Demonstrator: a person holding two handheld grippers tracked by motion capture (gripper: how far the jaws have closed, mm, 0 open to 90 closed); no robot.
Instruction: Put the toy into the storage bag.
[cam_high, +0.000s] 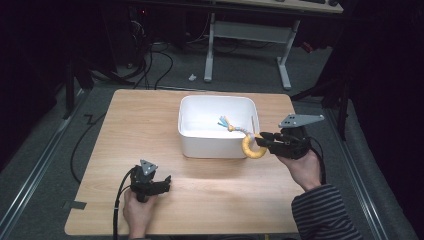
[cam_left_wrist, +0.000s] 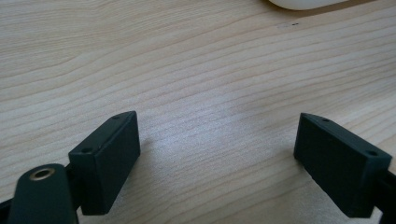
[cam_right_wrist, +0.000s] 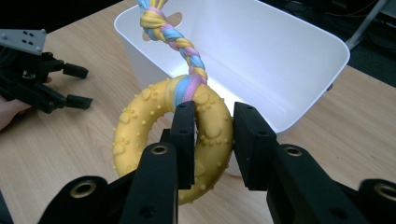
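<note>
RISK: braided rope (cam_right_wrist: 180, 42) trailed over white bin (cam_high: 192, 145) rim, could snag or tip it if pulled | GRIP: right gripper (cam_right_wrist: 214, 140) clamped on yellow ring toy (cam_right_wrist: 212, 135), thin bite, might slip | POSITION: ring hung just outside bin's near right corner, rope end inside | left gripper (cam_left_wrist: 217, 154) wide, empty, over table (cam_left_wrist: 187, 70)

Yellow rubber ring toy (cam_right_wrist: 154, 140) with raised paw prints and bumps, a braided pastel rope (cam_right_wrist: 180, 46) knotted through it. Ring stands on edge, pinched across its band, lifted just outside the white bin's (cam_right_wrist: 322, 44) front wall. Rope slants up over the rim, frayed end inside the bin.
</note>
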